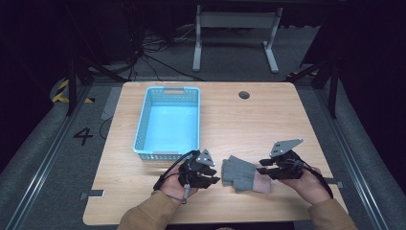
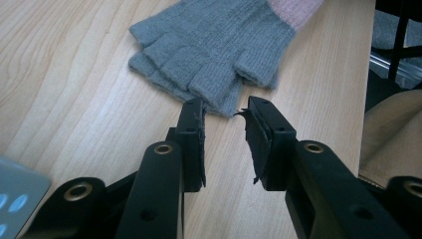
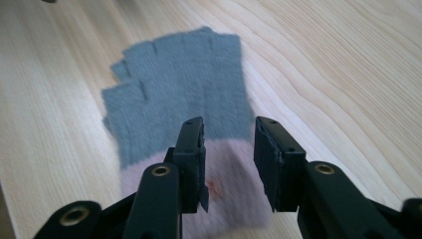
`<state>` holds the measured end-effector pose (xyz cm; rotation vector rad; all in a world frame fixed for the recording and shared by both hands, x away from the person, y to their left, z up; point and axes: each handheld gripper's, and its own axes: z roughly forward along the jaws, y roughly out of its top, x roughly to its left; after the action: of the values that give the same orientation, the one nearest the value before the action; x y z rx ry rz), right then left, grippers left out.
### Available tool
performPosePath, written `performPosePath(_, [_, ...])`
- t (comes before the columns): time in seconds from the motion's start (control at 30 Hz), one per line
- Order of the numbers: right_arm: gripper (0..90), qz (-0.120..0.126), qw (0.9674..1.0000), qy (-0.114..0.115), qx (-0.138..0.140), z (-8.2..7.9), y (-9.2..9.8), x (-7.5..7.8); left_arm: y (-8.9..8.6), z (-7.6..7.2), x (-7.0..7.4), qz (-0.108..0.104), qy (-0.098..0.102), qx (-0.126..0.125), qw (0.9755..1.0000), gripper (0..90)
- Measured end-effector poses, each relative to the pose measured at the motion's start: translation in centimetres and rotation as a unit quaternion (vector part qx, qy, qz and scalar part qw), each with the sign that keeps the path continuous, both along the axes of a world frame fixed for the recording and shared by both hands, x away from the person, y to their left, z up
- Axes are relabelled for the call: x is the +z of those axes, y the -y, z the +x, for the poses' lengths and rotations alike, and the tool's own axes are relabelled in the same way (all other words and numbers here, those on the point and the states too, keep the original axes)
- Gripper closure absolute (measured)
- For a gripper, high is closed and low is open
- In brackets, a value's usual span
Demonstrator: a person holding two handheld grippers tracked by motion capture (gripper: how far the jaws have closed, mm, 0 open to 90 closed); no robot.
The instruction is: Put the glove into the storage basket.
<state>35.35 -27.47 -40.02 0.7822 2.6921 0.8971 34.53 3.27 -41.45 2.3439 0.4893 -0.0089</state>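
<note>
Grey fingerless gloves [image 1: 242,173], two stacked, one blue basket [image 1: 168,122], two open tools

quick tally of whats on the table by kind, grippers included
Baskets: 1, the blue basket, nothing seen in it.
Gloves: 2, grey fingerless gloves with pink cuffs, stacked one on the other.
Grippers: 2, the left gripper and the right gripper, each with its fingers apart.
Total: 5
</note>
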Motion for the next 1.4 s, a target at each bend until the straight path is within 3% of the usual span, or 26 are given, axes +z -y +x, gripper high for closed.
performPosePath(0.23, [66.4, -0.006, 0.9997, 0.003, -0.024, -0.3, 1.8, 0.0, 0.2, 0.4, 0.0, -0.016, -0.01, 0.009, 0.9998, 69.1])
performPosePath(0.67, [67.6, -0.02, 0.9978, -0.009, -0.063, -0.4, 4.9, -0.4, 0.7, 0.6, -0.2, -0.014, -0.017, 0.001, 0.9998, 71.4])
performPosePath(0.9, [67.5, -0.04, 0.9973, -0.022, -0.057, -0.5, 5.2, -1.0, 1.1, 0.6, -0.7, 0.011, -0.011, -0.018, 0.9997, 72.9])
performPosePath(1.1, [67.8, -0.047, 0.9973, -0.03, -0.048, -0.5, 4.8, -1.3, 1.3, 0.6, -0.9, 0.01, -0.026, -0.011, 0.9995, 72.8])
performPosePath(1.23, [67.8, -0.053, 0.9977, -0.028, -0.03, -0.6, 4.0, -1.4, 1.4, 0.6, -1.1, 0.013, -0.023, -0.007, 0.9996, 72.7])
performPosePath(1.4, [67.8, -0.058, 0.9975, -0.031, -0.027, -0.6, 3.6, -1.5, 1.7, 0.5, -1.5, 0.023, -0.024, -0.013, 0.9994, 71.3])
